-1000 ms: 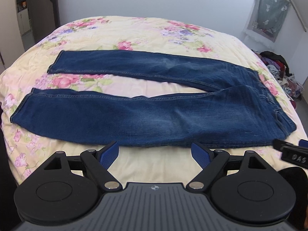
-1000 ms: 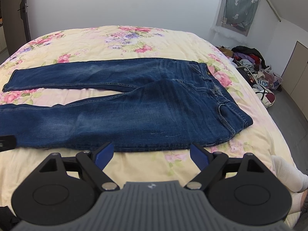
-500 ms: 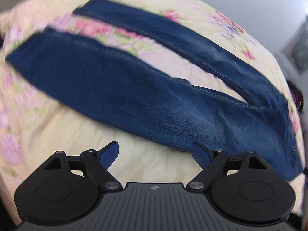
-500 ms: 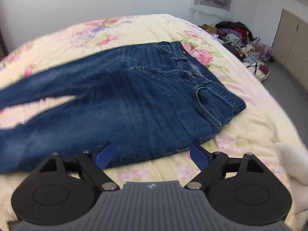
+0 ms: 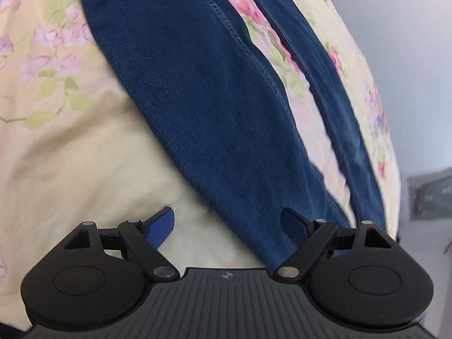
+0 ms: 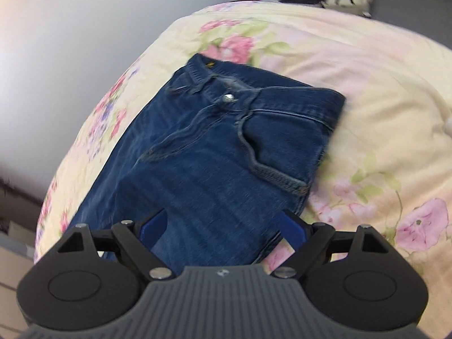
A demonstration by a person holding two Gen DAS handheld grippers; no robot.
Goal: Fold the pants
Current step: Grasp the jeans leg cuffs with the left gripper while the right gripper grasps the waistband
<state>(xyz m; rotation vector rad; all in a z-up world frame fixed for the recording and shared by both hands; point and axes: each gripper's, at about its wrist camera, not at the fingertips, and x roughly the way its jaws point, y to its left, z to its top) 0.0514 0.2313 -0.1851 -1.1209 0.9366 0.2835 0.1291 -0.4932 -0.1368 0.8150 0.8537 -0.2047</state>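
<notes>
Dark blue denim pants (image 6: 226, 152): flat on floral yellow bedspread (image 6: 381, 90), legs parted, awaiting lengthwise fold. Left gripper (image 5: 228, 223) and right gripper (image 6: 223, 226): jaws wide apart, holding nothing, poised over near leg and hip edge, probably for pinching.

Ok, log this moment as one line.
left hand-held gripper: open, over leg edge | right hand-held gripper: open, over hip | dark blue denim jeans: flat, unfolded | floral bedspread

Left black two-finger gripper with blue pads (image 5: 227, 221) is tilting downward, jaws spread wide. Right black two-finger gripper with blue pads (image 6: 223, 227) is likewise holding its jaws wide apart, gripping nothing.
</notes>
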